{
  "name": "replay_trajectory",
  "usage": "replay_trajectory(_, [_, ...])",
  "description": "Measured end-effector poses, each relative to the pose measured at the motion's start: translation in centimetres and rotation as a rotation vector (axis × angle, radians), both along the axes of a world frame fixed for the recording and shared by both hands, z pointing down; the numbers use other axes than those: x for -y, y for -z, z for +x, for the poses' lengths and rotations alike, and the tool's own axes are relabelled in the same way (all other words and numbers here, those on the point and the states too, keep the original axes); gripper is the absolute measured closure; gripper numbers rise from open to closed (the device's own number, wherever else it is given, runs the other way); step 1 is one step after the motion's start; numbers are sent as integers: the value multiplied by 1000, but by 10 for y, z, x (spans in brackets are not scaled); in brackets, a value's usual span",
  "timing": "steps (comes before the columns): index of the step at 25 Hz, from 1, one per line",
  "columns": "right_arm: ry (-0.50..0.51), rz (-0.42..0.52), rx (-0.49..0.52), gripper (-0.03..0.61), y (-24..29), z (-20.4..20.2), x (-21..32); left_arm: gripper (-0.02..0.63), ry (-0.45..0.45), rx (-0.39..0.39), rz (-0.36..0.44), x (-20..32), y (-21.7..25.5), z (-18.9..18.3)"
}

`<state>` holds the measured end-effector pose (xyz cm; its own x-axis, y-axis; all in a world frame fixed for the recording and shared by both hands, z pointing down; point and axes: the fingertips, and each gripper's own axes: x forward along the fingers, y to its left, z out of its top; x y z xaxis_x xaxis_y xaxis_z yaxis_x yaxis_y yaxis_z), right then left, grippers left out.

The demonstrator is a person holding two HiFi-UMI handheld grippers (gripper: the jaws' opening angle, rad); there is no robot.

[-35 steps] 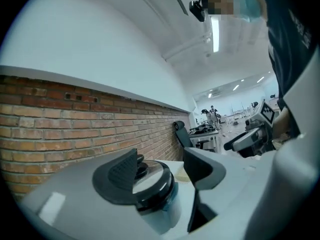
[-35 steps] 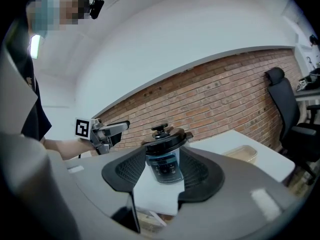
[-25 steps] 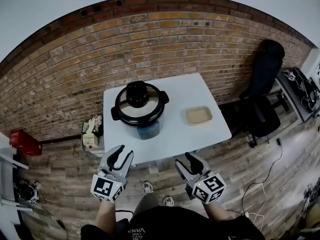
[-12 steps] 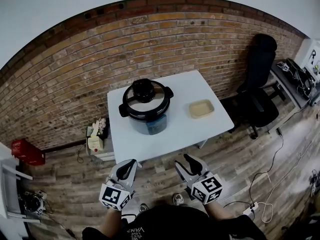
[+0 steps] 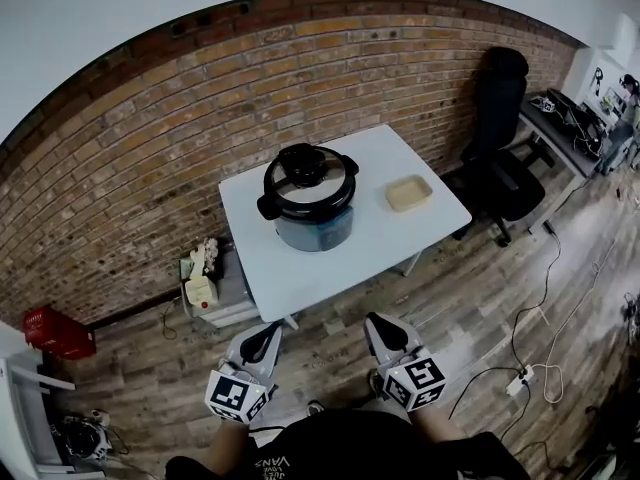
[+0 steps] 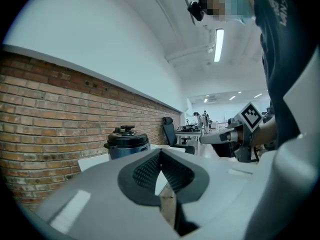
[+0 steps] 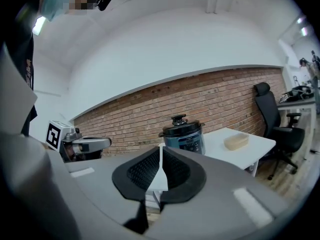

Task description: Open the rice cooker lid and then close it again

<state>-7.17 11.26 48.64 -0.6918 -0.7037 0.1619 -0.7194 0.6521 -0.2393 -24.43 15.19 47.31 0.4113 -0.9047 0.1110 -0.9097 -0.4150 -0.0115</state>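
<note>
In the head view, the rice cooker stands on the left half of the white table, and its lid sits flat and shut on the pot. A beige dish lies to its right, apart from it. The left gripper and right gripper are both near us over the wooden floor, well apart from the table's near edge. With the lid down and both grippers away from it, we judge that this fits a lid yet to be raised or one already put back; the pictures do not settle which.

The floor between us and the near edge is open. A low stand of small things crowds the table's left corner. A black chair stands off to the right, and cables trail on the floor there.

In the left gripper view, the jaws are pressed together at the tips and hold nothing. The cooker stands beyond them by the brick wall.

In the right gripper view, the jaws have just been closing and now stand all but together. Only a thin slit shows between them, and nothing is in it. The cooker is ahead with its lid on, and the dish is near the table's right edge, which leaves room to come in from the near side.
</note>
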Motion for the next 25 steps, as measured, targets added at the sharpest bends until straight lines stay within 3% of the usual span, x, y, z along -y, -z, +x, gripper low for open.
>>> replay_trajectory(2, [-22,2,-3,572,-2,-5,-12,612,-18,-7,-3,-9,-3,-5])
replay_trajectory(11, [-62,-12,-34,572,-14,-22,-56,612,-66,-24,-2,-48,-13,-16])
replay_trajectory(25, [-81,-34,-72,574,-30,-31,-87,612,-38,-35,-22,-91,-31,-29])
